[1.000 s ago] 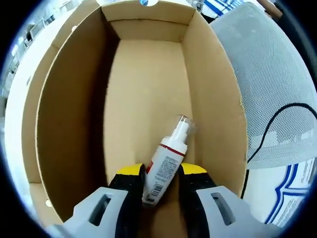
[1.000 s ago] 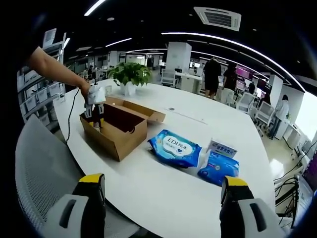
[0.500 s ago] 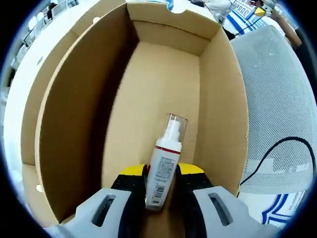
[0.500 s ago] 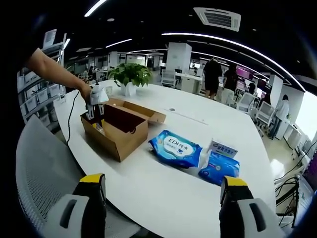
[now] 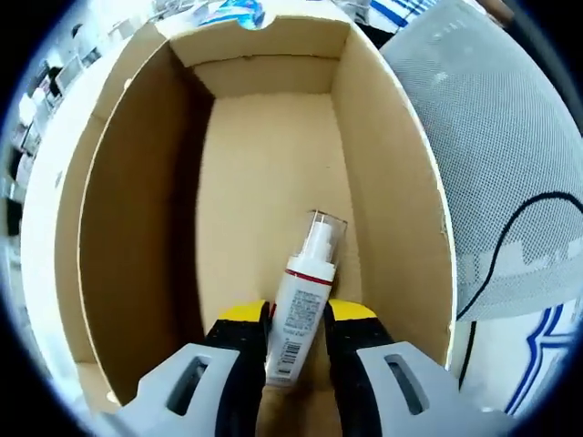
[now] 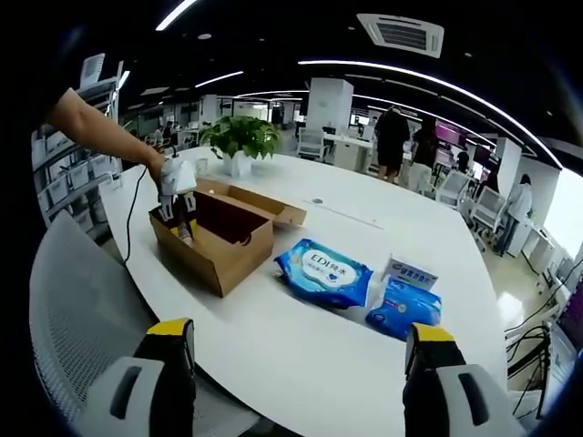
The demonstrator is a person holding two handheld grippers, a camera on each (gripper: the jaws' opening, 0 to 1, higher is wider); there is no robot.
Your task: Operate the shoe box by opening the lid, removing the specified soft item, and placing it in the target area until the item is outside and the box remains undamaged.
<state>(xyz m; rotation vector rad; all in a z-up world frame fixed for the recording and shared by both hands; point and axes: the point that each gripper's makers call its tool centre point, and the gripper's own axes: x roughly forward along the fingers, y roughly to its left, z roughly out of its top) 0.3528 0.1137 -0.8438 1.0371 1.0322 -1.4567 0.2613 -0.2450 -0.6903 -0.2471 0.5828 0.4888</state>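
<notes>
**Bottle clamped low in the open box**

While the left hand-held gripper (image 5: 296, 339) reaches down into the open shoe box (image 5: 401, 200), its yellow-tipped jaws are closed against the sides of the white spray bottle (image 5: 299, 309), gripping the labelled body near the base. Holding it there seems sensible: the widest, firmest part sits between the jaws and the nozzle stays free. The bottle's long axis runs along the jaws, clear cap pointing away from the gripper toward the box's far end wall, leaning slightly to one side. Its body is inside the box, above the cardboard floor.

The right hand-held gripper (image 6: 296, 364) hangs wide apart and empty above the white surface (image 6: 301, 337), probably in reserve. Blue wipe packs (image 6: 323, 271) lie beside the box.
</notes>
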